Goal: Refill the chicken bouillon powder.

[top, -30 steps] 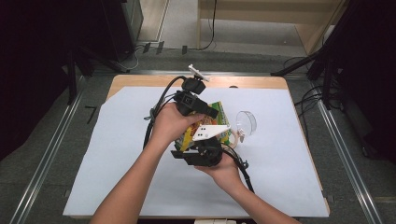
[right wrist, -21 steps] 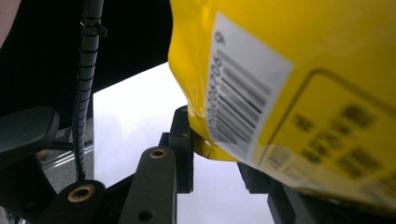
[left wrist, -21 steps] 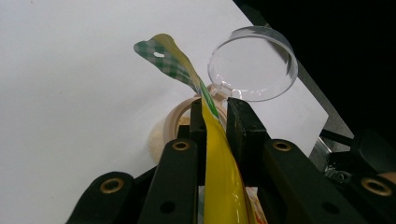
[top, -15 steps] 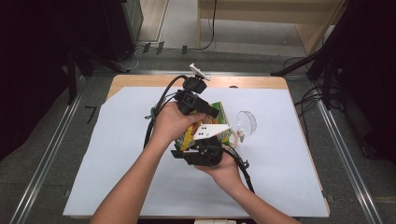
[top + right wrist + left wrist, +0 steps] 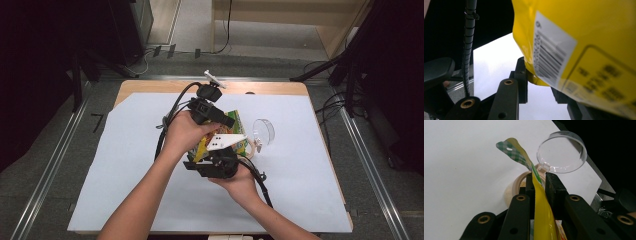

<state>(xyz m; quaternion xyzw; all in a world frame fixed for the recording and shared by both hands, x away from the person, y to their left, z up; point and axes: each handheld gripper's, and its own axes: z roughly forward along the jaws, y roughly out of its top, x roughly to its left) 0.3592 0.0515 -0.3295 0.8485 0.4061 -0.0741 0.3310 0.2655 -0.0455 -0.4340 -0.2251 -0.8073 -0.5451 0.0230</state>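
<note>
1. High view: You stand over a table (image 5: 125,165) spread with white paper, both forearms in from the near edge, your hands meeting near its middle. Your left gripper (image 5: 220,119) and your right gripper (image 5: 216,161) hold a yellow snack packet (image 5: 238,131) between them, above the paper. Just to the packet's right lies a clear round lid (image 5: 264,131), with a small wooden ring (image 5: 254,148) beside it. A black cable (image 5: 172,111) loops away from your left gripper.

2. Left gripper view: Your left gripper (image 5: 541,183) has its jaws nearly together, pinching the thin sealed edge of the yellow snack packet (image 5: 544,215); its green-checked corner with the hang hole curls up past the tips. Beyond it, on the paper, sit the clear round lid (image 5: 561,152) and the wooden ring (image 5: 519,181), touching each other.

3. Right gripper view: Your right gripper (image 5: 540,82) has its jaws partly closed on the bottom edge of the yellow snack packet (image 5: 586,30), whose barcode label faces the camera. Whether both pads press on the edge you cannot tell from here. The black cable (image 5: 469,42) hangs at the left.
</note>
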